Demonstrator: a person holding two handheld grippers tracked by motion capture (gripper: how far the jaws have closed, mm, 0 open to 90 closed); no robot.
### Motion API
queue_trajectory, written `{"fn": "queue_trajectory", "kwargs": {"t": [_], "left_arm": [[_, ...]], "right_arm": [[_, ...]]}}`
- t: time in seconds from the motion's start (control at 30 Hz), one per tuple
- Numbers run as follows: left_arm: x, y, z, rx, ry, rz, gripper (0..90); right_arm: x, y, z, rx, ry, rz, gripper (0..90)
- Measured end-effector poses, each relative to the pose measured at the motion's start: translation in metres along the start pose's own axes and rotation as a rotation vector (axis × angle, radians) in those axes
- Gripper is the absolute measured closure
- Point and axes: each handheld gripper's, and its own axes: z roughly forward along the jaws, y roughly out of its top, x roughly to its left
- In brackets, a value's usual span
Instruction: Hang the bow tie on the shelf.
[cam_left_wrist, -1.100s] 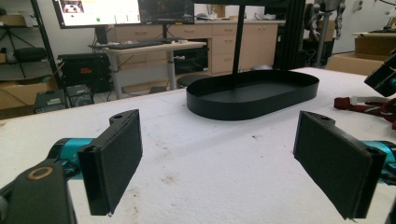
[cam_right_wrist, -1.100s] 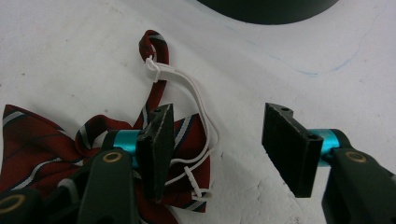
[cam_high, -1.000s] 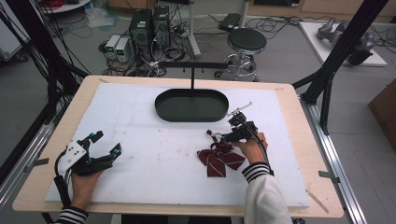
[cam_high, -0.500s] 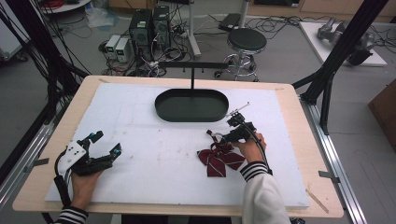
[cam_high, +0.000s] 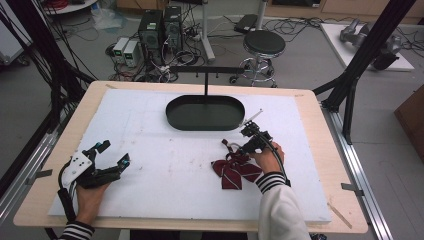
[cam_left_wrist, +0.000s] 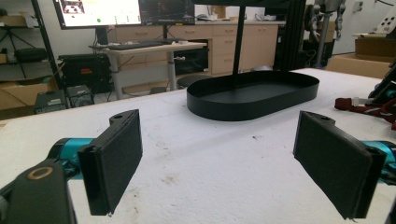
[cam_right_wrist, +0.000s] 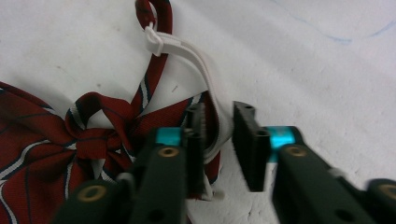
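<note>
High view: the camera is looking forward and down from above the person's side, taking in the whole worktop (cam_high: 150, 130), with the tray (cam_high: 205, 113) at the far middle. Left claw view: the camera is riding low and level just above the worktop, facing across it toward the tray (cam_left_wrist: 252, 95), which is lying some way off. Right claw view: the camera is pointing steeply down, very close to the bow tie (cam_right_wrist: 70, 140). The high view is sharing the tray with the left claw view and the bow tie (cam_high: 235, 170) with the right.
</note>
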Motion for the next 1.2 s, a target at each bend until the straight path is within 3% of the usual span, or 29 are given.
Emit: {"fn": "queue_trajectory", "kwargs": {"t": [0.07, 0.37, 0.53, 0.83, 1.2], "left_arm": [[0.000, 0.000, 0.000, -0.001, 0.000, 0.000, 15.9], [0.000, 0.000, 0.000, -0.002, 0.001, 0.000, 15.9], [0.000, 0.000, 0.000, -0.001, 0.001, 0.000, 15.9], [0.000, 0.000, 0.000, -0.002, 0.001, 0.000, 15.9], [0.000, 0.000, 0.000, -0.002, 0.000, -0.001, 15.9]], "right_arm": [[0.000, 0.000, 0.000, 0.002, 0.010, 0.003, 86.1], [-0.001, 0.000, -0.005, -0.019, -0.002, 0.011, 86.8], [0.000, 0.000, -0.010, -0.066, 0.014, 0.019, 87.0], [0.003, 0.002, -0.023, -0.217, 0.034, 0.010, 87.1], [0.004, 0.002, -0.046, -0.498, 0.062, 0.053, 87.1]]}}
